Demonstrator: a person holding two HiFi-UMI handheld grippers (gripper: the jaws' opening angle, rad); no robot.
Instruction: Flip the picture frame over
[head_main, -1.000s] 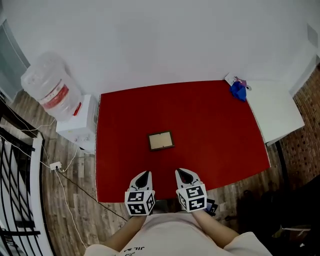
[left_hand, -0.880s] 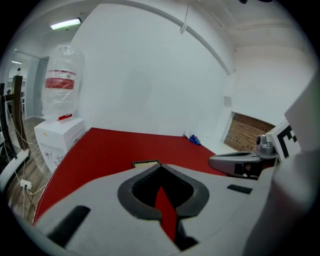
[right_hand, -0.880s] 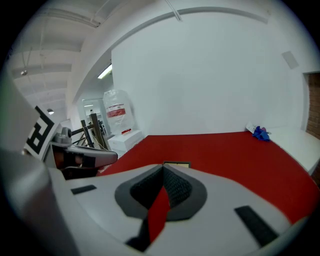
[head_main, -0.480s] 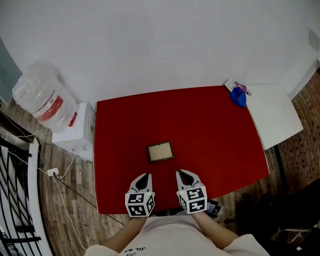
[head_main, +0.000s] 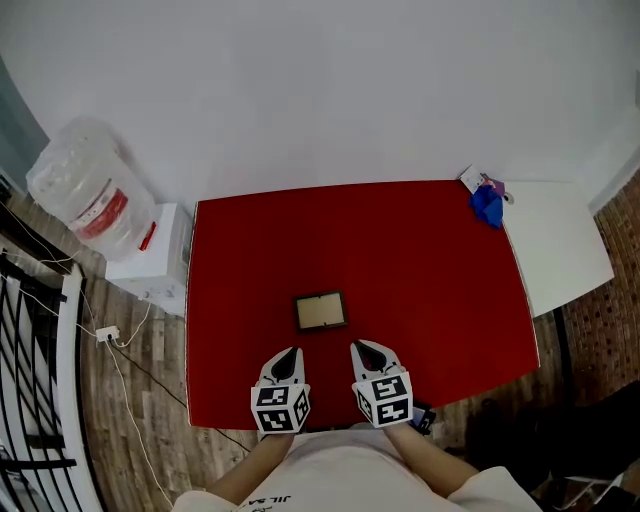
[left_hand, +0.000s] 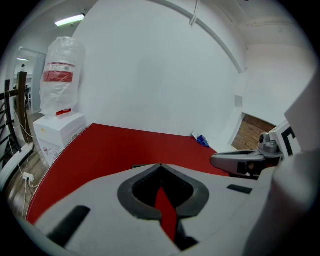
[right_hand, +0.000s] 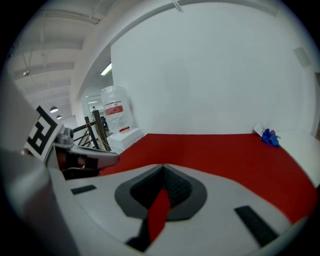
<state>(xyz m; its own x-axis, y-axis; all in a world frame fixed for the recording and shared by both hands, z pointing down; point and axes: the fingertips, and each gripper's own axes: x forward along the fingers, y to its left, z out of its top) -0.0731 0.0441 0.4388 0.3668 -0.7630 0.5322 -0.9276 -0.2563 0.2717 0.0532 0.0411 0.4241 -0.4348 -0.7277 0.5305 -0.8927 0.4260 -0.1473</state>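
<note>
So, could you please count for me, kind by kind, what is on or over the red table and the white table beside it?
Rectangular dark-edged picture frame: 1
Handheld grey two-jaw tools: 2, the left tool and the right tool, both shut and empty
Soft crumpled blue thing: 1
Flat small white packet beside it: 1
Total: 5

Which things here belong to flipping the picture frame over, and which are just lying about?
For the job: picture frame, flat on the red table; left tool and right tool, both shut and empty.
Lying about: blue bundle at the far right corner; water bottle on its white stand; white side table.
</note>
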